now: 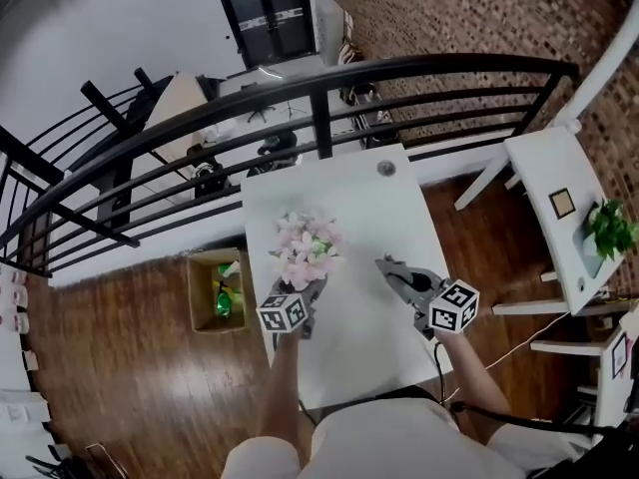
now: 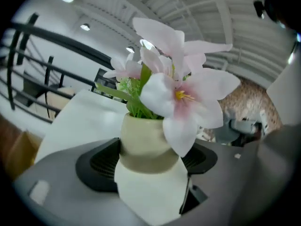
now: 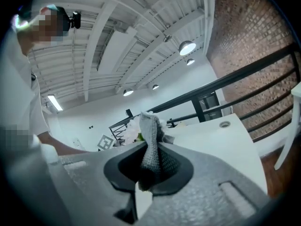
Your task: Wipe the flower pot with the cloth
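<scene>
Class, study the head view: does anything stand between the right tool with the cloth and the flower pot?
Nothing visible. Only bare table lies between the right tool, shut on the cloth, and the flower pot gripped by the left tool.

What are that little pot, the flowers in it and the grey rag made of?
The pot looks ceramic: cream, matte, smooth, with a darker band. The flowers seem artificial, fabric or plastic: stiff, even petals. The rag is grey textile; its weave shows.
</scene>
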